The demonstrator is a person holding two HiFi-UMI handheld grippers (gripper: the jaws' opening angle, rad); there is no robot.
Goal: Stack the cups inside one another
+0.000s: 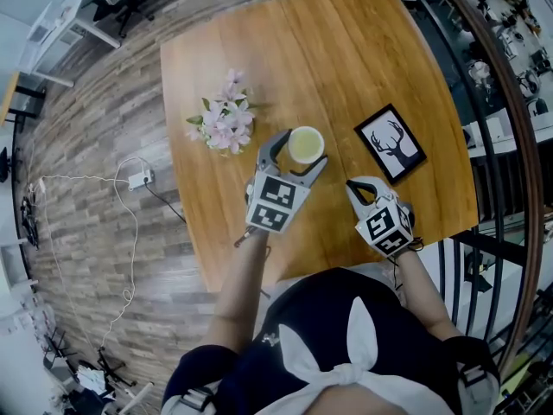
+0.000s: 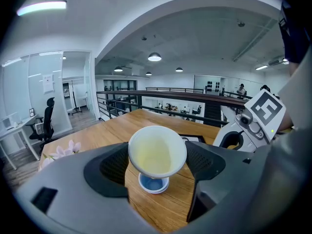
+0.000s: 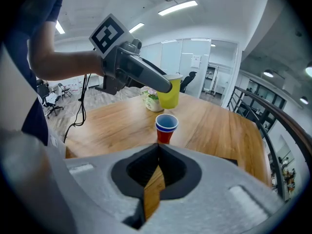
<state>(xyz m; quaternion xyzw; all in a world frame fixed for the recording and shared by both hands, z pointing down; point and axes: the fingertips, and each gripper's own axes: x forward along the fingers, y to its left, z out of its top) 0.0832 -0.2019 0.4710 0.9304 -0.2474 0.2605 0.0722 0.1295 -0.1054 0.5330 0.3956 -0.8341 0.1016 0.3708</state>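
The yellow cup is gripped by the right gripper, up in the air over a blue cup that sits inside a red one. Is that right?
Not quite. The left gripper grips the yellow cup, as the left gripper view shows; the right gripper is shut and empty. The rest holds: it hangs over the blue cup, which sits inside the red cup.

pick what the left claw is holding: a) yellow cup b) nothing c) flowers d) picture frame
a: the left claw is clamped on the yellow cup, which hangs in the air above the blue cup nested in the red cup.
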